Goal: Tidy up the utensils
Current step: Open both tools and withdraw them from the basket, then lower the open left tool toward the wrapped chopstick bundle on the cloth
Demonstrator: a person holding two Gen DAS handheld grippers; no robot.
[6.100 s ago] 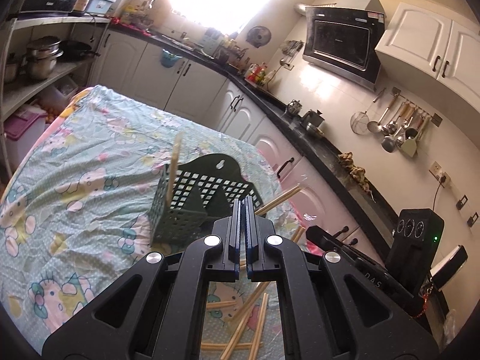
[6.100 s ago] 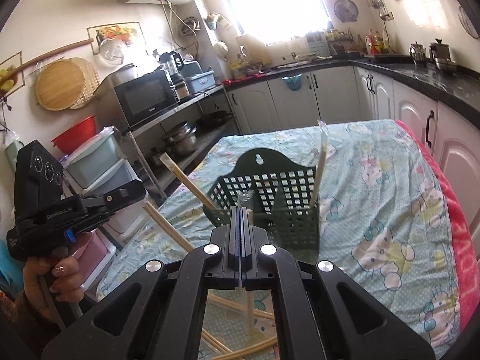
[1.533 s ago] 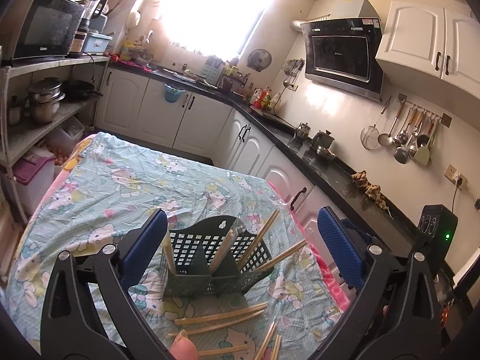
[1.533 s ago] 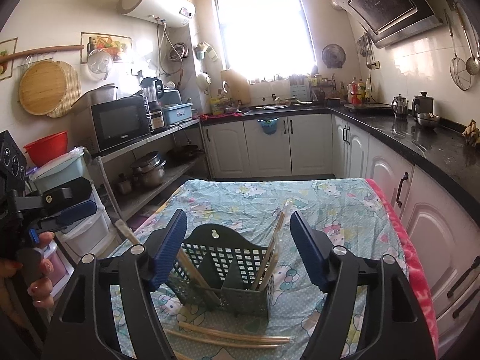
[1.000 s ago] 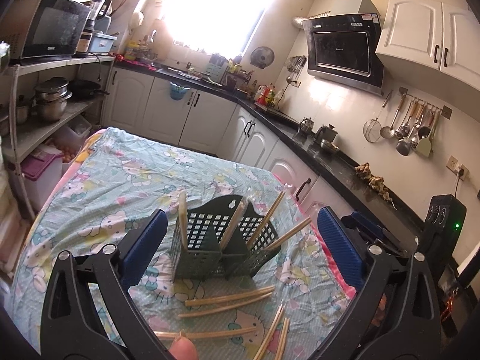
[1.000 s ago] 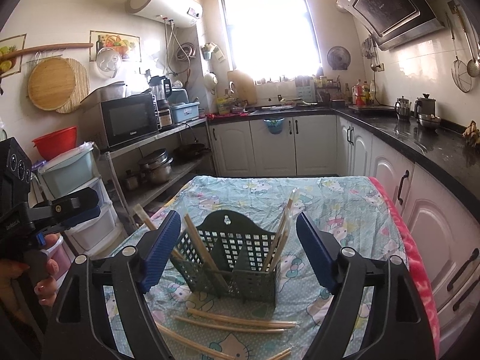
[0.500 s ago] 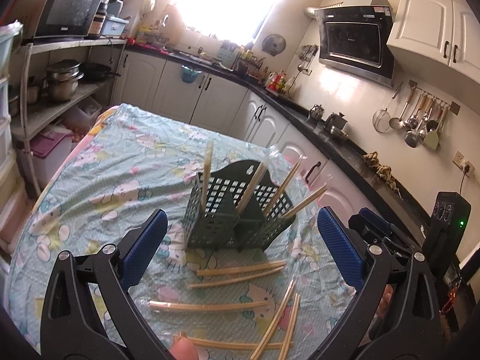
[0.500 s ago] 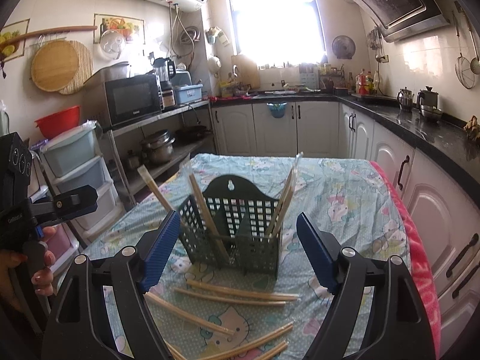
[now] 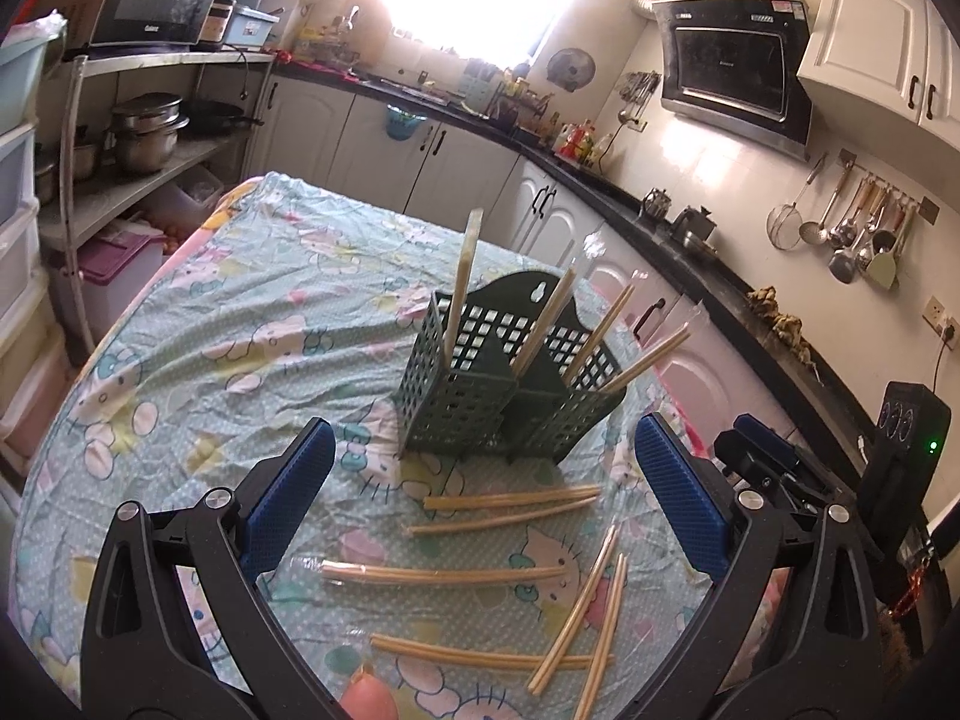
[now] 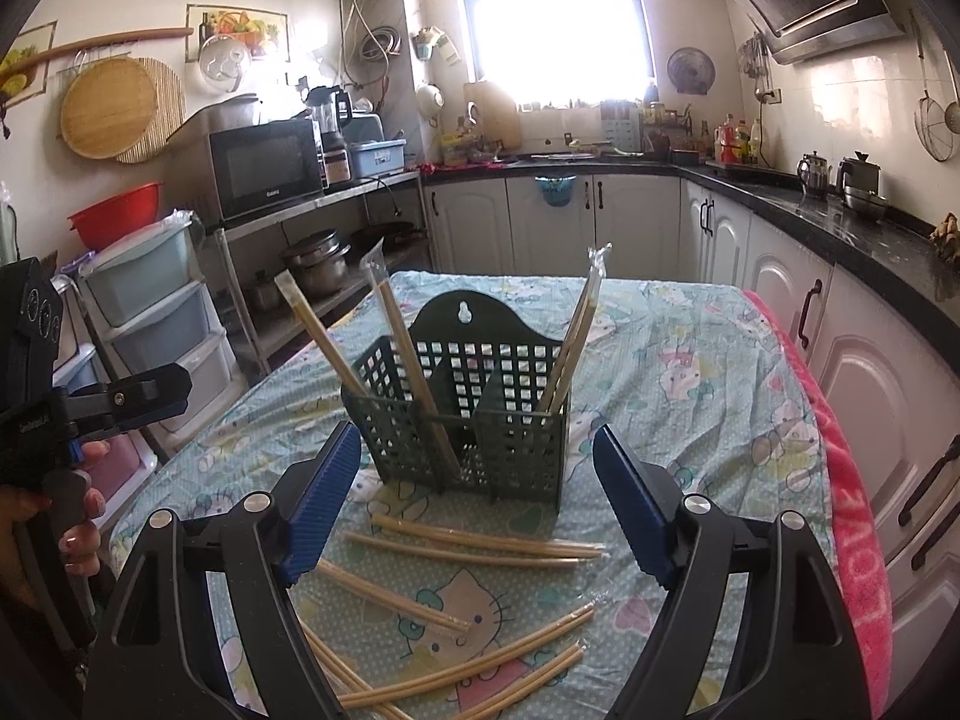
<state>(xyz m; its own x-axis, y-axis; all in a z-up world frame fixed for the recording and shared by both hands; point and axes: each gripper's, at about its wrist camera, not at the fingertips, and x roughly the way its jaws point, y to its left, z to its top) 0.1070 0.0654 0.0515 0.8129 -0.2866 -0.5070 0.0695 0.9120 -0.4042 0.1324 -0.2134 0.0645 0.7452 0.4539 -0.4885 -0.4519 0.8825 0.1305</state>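
A dark green slotted utensil basket stands on the cartoon-print tablecloth, with several wrapped chopstick pairs leaning upright in its compartments. More wrapped chopstick pairs lie scattered flat on the cloth in front of it. My left gripper hangs open above those loose pairs, nothing between its blue pads. My right gripper is also open and empty, just short of the basket's front. Each gripper shows in the other's view, at the edge: the right, the left with a hand on its grip.
The table's right edge carries a pink towel, with white cabinets and a black counter close beyond. Left of the table stand a metal shelf with pots and plastic drawers. A fingertip shows at the left view's bottom.
Both grippers have sunk and come closer to the table, tilting down. The basket and the loose chopstick pairs sit larger and higher in both views. Jaws stay wide.
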